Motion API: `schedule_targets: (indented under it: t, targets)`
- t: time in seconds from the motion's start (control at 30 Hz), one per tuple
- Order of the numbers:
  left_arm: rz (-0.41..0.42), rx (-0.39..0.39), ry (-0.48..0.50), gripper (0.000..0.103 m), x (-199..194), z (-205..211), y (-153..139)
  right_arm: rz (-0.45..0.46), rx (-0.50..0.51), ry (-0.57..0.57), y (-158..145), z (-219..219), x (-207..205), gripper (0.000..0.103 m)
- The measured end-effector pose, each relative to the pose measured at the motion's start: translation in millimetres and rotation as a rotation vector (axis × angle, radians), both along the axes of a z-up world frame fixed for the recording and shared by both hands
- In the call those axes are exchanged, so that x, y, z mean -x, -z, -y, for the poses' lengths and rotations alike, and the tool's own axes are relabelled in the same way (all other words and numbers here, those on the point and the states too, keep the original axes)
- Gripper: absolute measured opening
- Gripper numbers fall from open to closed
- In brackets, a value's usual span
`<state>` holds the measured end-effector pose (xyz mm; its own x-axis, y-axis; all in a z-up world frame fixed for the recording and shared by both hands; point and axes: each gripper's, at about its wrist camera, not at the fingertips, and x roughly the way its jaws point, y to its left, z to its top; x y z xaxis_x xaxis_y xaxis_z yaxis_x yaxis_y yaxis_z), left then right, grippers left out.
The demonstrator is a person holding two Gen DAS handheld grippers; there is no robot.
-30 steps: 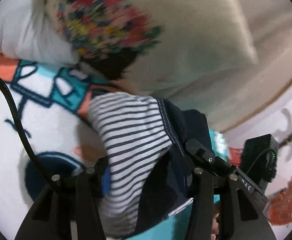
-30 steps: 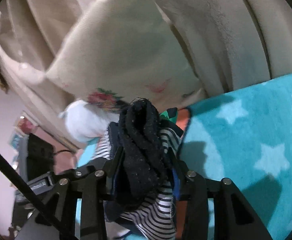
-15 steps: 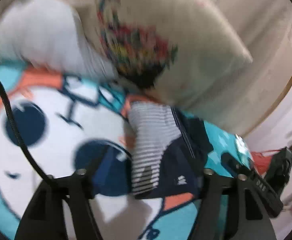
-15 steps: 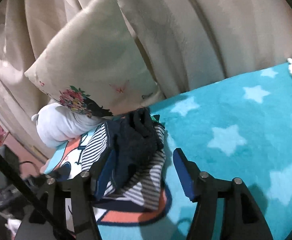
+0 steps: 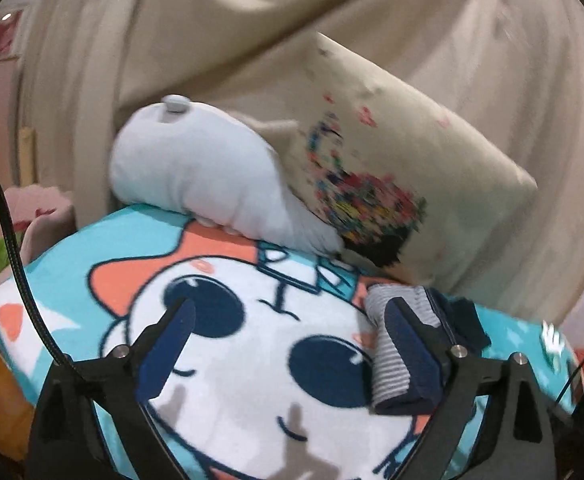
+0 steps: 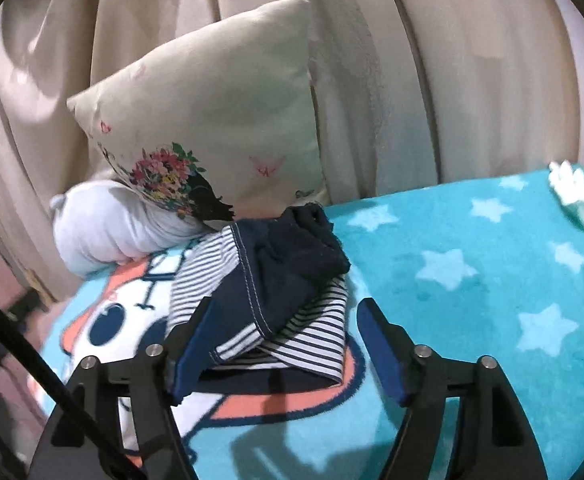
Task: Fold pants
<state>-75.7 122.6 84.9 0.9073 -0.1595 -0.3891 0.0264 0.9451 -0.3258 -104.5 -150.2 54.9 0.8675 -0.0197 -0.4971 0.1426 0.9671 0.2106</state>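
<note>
Pads first: right hand-held gripper (image 6: 290, 350) spread wide, nothing between its blue pads, hovering just short of the pants (image 6: 268, 292). Left hand-held gripper (image 5: 292, 354) likewise spread and empty; in its view the pants sit off to the right, partly behind the right-side finger, whether touching it or only in front of it I cannot tell.

Pants: a compact bundle, navy outer cloth with striped lining showing, several layers stacked, resting on the blanket (image 6: 472, 280) over the cartoon face print. Top layer is rumpled, one navy end bunched up at the far side; edges do not line up neatly. No part hangs loose off the bundle.

Beyond the bundle: a white cushion (image 6: 100, 232), and a cream pillow (image 6: 212, 120) with a floral print leaning on it. Curtain (image 6: 452, 80) behind all. A small white-and-teal object (image 6: 576, 196) lies at the blanket's far right.

Judgement: folding looks essentially done, bundle set down and let go. What may remain is only flattening or squaring the top layer.
</note>
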Motion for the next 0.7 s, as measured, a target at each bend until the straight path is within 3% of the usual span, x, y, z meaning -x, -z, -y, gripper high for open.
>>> schedule_targets:
  t: [0.17, 0.37, 0.43, 0.5, 0.63, 0.7]
  targets:
    - [-0.007, -0.017, 0.010, 0.095, 3, 0, 0, -0.090, -0.055, -0.035, 14, 0, -6, 0.077]
    - [-0.012, -0.052, 0.033, 0.095, 3, 11, 2, -0.023, -0.071, -0.093, -6, -4, -16, 0.077]
    - [-0.010, -0.056, 0.031, 0.095, 5, 12, 2, 0.017, -0.131, -0.167, -12, -4, -26, 0.077]
    - [-0.008, -0.058, 0.033, 0.095, 7, 13, 2, -0.002, -0.226, -0.246, -7, 1, -51, 0.077]
    - [0.006, -0.063, 0.044, 0.095, 14, 15, -1, -0.172, -0.222, -0.112, 29, 18, -91, 0.077]
    - [0.021, -0.081, 0.038, 0.095, 16, 19, -1, -0.144, -0.238, -0.104, 33, 23, -83, 0.077]
